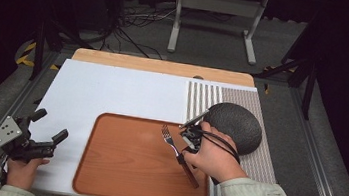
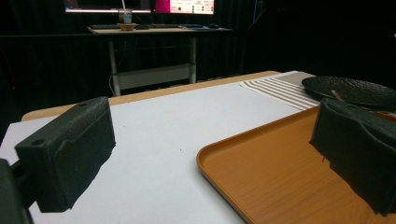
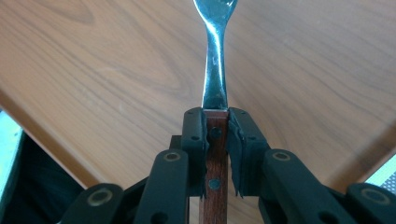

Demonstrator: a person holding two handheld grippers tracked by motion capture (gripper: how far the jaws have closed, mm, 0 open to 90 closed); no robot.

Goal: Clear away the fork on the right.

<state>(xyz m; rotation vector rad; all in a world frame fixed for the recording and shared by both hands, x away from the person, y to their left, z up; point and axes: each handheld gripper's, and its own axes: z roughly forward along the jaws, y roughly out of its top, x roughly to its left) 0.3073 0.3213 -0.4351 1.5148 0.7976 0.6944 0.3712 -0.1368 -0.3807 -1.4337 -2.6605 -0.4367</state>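
Right hand-held gripper [image 3: 216, 149] clamps wood-handled steel fork [image 3: 215, 70] over wood-grain tray [image 1: 123, 167] — left hand-held gripper [image 2: 210, 154] wide.

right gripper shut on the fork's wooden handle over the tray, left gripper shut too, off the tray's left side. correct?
One thing is off: the left gripper is open, not shut. The left gripper view shows its two jaws wide apart with nothing between them. The rest stands: the right gripper is shut on the wooden handle of the fork over the tray, as the right gripper view shows.

fork [image 1: 171, 140]: 1 | tray [image 1: 123, 172]: 1 | plate [image 1: 234, 125]: 1 | striped mat [image 1: 202, 99]: 1
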